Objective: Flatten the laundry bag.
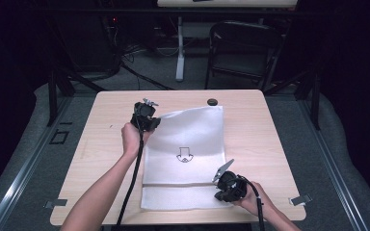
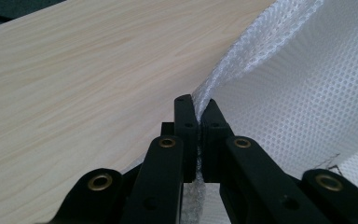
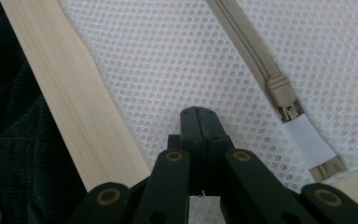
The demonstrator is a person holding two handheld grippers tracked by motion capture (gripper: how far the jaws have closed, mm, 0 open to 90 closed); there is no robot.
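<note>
Two grippers: our left gripper pinches the mesh bag's edge to lift it; our right gripper's fingers, closed, pin it to the worktop.

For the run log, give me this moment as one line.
left tool: shut on white mesh zip bag far-left edge, lifted | right tool: shut, at bag's near end | beige zipper: closed | light wooden table

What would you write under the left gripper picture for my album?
Left gripper pinching the lifted edge of a white mesh bag above a wooden table.
</note>
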